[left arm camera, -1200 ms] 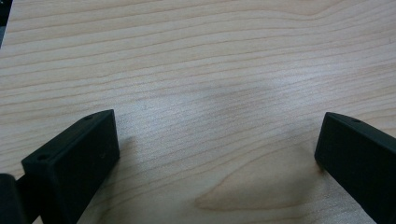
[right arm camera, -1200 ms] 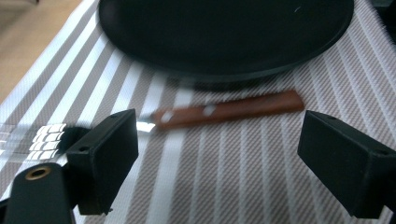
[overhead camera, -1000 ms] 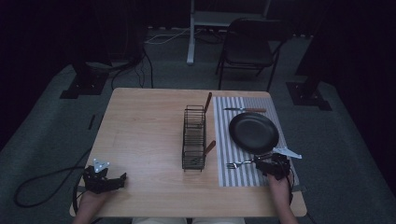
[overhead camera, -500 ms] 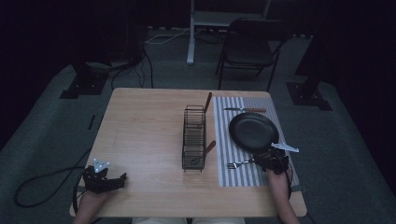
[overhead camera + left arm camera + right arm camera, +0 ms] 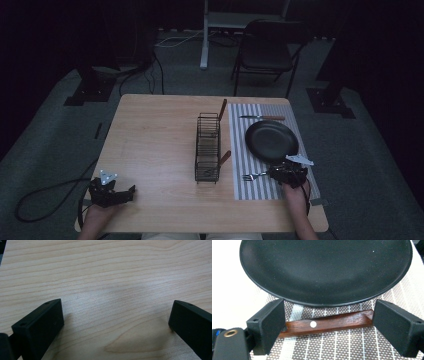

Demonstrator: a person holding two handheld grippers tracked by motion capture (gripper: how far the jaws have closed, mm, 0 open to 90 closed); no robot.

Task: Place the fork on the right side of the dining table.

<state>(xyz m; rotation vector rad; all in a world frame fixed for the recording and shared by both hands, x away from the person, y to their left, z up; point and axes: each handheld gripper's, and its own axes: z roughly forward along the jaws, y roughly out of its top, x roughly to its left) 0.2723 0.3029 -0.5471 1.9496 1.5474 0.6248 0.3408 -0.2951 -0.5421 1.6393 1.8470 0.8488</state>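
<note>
**Right gripper straddles the fork handle by the black plate**

No brand, label or writing can be read on anything here; the right gripper (image 5: 328, 322) sits low over the striped placemat (image 5: 352, 347) at the near right of the wooden table (image 5: 155, 140), its jaws wide apart with the fork's (image 5: 255, 176) wooden handle (image 5: 327, 323) lying crosswise between them, one end against the left jaw, not clamped; the black plate (image 5: 324, 270) lies just beyond the handle; the person's right hand (image 5: 295, 192) comes in from the bottom edge; the left gripper (image 5: 115, 325) rests at the near left corner, held by the left hand (image 5: 100, 212), jaws wide apart over bare wood; a wire rack (image 5: 207, 147) stands mid-table with two wooden-handled utensils in it; a knife (image 5: 262, 118) lies beyond the plate.
</note>
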